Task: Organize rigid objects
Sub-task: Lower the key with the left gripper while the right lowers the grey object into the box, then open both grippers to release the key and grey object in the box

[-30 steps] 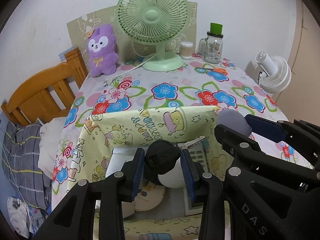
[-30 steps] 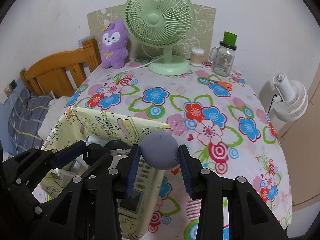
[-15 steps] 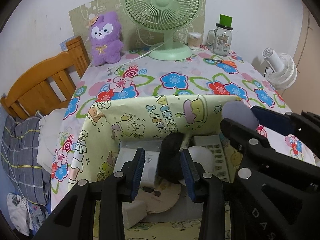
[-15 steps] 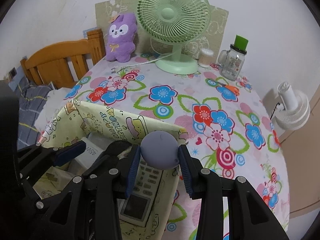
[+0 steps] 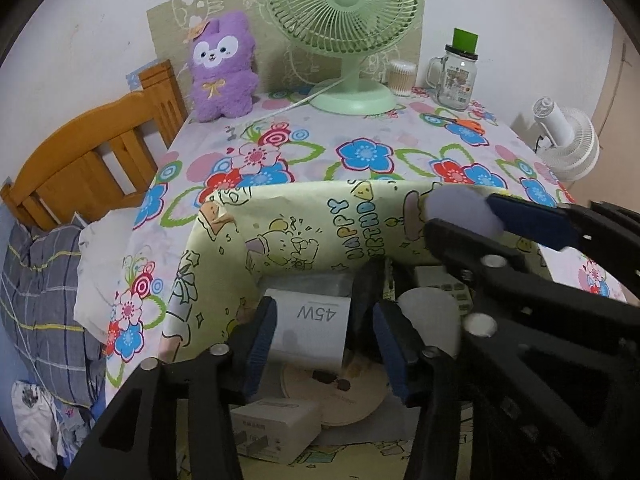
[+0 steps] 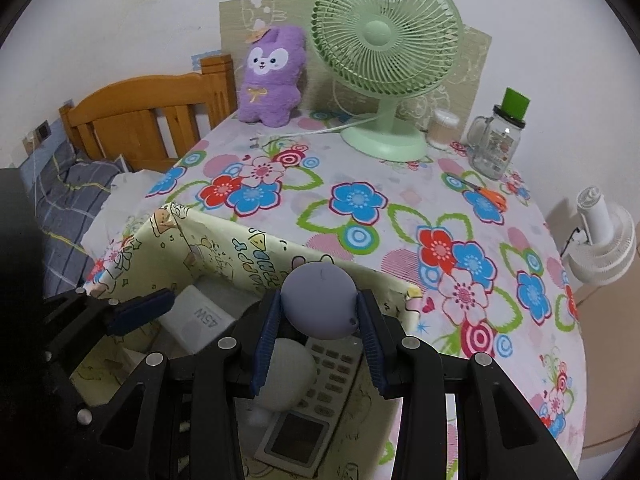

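My left claw (image 5: 324, 344) points forward and down with its blue-padded fingers (image 5: 262, 340) spread apart, nothing pinched between them. My right claw (image 6: 318, 332) sits just to its right and a little higher, its two blue pads (image 6: 264, 344) pressed against both sides of a round grey-lilac object. From my left camera the right claw (image 5: 472, 224) crosses the right side of the view at an angle, close beside the left one; from my right camera the left claw's blue pad (image 6: 140, 310) shows at lower left.
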`<move>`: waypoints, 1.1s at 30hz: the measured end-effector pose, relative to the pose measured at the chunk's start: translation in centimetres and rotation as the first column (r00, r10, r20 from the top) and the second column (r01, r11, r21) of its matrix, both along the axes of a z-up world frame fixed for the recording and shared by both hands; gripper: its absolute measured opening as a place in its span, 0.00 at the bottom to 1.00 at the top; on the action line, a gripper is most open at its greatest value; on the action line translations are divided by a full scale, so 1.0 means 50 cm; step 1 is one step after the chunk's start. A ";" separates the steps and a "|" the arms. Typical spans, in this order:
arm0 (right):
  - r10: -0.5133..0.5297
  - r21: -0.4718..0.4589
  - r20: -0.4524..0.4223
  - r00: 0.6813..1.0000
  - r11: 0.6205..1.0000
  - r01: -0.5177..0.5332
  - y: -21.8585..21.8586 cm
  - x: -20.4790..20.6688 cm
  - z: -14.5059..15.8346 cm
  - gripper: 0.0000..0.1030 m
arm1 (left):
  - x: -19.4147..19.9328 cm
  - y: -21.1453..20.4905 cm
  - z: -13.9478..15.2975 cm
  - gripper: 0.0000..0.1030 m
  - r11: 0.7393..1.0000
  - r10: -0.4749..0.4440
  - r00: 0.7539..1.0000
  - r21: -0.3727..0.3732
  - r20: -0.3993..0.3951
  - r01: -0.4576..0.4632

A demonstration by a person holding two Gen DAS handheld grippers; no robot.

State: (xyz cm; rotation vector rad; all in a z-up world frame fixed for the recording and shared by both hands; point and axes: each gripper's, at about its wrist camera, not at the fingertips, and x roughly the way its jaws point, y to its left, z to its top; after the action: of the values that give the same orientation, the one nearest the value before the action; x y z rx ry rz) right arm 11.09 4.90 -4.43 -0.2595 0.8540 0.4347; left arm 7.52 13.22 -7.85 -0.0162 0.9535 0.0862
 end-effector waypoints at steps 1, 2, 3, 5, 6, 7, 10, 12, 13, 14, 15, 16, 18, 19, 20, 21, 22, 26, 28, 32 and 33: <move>0.011 0.003 -0.007 1.000 1.000 -0.011 0.001 0.003 -0.002 0.41 | -0.002 -0.001 0.002 0.61 1.000 -0.003 1.000 0.008 0.004 0.003; 0.023 0.006 -0.013 1.000 1.000 -0.023 0.003 0.004 -0.004 0.41 | -0.005 -0.003 0.003 0.66 1.000 -0.006 1.000 0.016 0.010 0.005; 0.041 0.011 -0.022 0.999 0.999 -0.040 0.006 0.007 -0.007 0.41 | -0.007 -0.004 0.004 0.66 1.000 -0.010 1.000 0.022 0.016 0.009; 0.057 0.017 -0.032 0.998 0.998 -0.056 0.011 0.010 -0.011 0.41 | -0.006 -0.002 0.003 0.67 1.000 -0.008 1.000 0.028 0.015 0.008; 0.068 0.021 -0.037 0.997 0.998 -0.067 0.015 0.012 -0.014 0.41 | -0.006 0.000 0.002 0.68 1.000 -0.005 1.000 0.025 0.013 0.005; 0.074 0.026 -0.042 0.996 0.997 -0.073 0.017 0.013 -0.016 0.41 | -0.005 0.001 0.002 0.71 1.000 -0.002 1.000 0.023 0.013 0.001; 0.097 0.045 -0.066 0.993 0.995 -0.094 0.025 0.016 -0.024 0.41 | -0.003 0.009 -0.002 0.73 1.000 0.012 1.000 0.025 0.011 -0.012; 0.106 0.056 -0.076 0.991 0.993 -0.102 0.028 0.018 -0.028 0.41 | -0.003 0.012 -0.002 0.74 1.000 0.015 1.000 0.024 0.012 -0.016; 0.109 0.061 -0.081 0.991 0.993 -0.104 0.028 0.019 -0.029 0.42 | -0.004 0.011 -0.001 0.75 1.000 0.015 1.000 0.023 0.014 -0.016; 0.110 0.063 -0.080 0.991 0.993 -0.105 0.028 0.020 -0.029 0.42 | -0.003 0.011 -0.001 0.76 1.000 0.014 1.000 0.018 0.012 -0.014; 0.111 0.064 -0.082 0.990 0.992 -0.106 0.029 0.021 -0.029 0.42 | -0.002 0.010 -0.001 0.77 1.000 0.012 1.000 0.015 0.012 -0.012; 0.114 0.065 -0.086 0.990 0.992 -0.109 0.029 0.022 -0.029 0.44 | -0.001 0.010 -0.002 0.77 1.000 0.013 1.000 0.013 0.011 -0.013; 0.123 0.069 -0.105 0.987 0.991 -0.116 0.028 0.024 -0.031 0.56 | -0.001 0.010 -0.001 0.79 1.000 0.013 1.000 0.010 0.010 -0.013; 0.122 0.067 -0.107 0.987 0.991 -0.115 0.028 0.024 -0.031 0.64 | -0.002 0.009 -0.001 0.81 1.000 0.012 1.000 0.004 0.009 -0.012; 0.119 0.065 -0.102 0.988 0.992 -0.112 0.027 0.022 -0.030 0.66 | -0.003 0.009 0.000 0.82 1.000 0.012 1.000 0.001 0.009 -0.012; 0.115 0.060 -0.095 0.989 0.992 -0.109 0.027 0.020 -0.028 0.66 | -0.003 0.009 0.001 0.83 1.000 0.014 1.000 -0.002 0.009 -0.014; 0.112 0.055 -0.090 0.990 0.993 -0.107 0.026 0.019 -0.027 0.68 | -0.004 0.007 0.001 0.84 1.000 0.016 1.000 -0.001 0.010 -0.016; 0.092 0.022 -0.054 0.994 0.996 -0.091 0.015 0.006 -0.017 0.69 | -0.009 -0.002 0.004 0.86 1.000 0.011 1.000 0.015 0.015 -0.011; 0.083 0.011 -0.037 0.996 0.996 -0.083 0.008 0.000 -0.011 0.71 | -0.012 -0.010 0.008 0.86 1.000 0.003 1.000 0.016 0.018 -0.003; 0.057 -0.002 -0.002 0.998 0.998 -0.057 -0.011 -0.013 0.002 0.74 | -0.018 -0.026 0.017 0.87 1.000 -0.009 1.000 0.017 0.029 0.008; 0.050 -0.004 0.005 0.999 0.999 -0.050 -0.017 -0.017 0.005 0.74 | -0.019 -0.030 0.019 0.87 1.000 -0.011 0.999 0.017 0.030 0.011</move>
State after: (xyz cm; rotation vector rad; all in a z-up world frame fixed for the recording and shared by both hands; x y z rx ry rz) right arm 10.26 4.07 -4.16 -0.2859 0.8450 0.4790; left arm 6.56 11.72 -6.90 0.0036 0.9224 0.0835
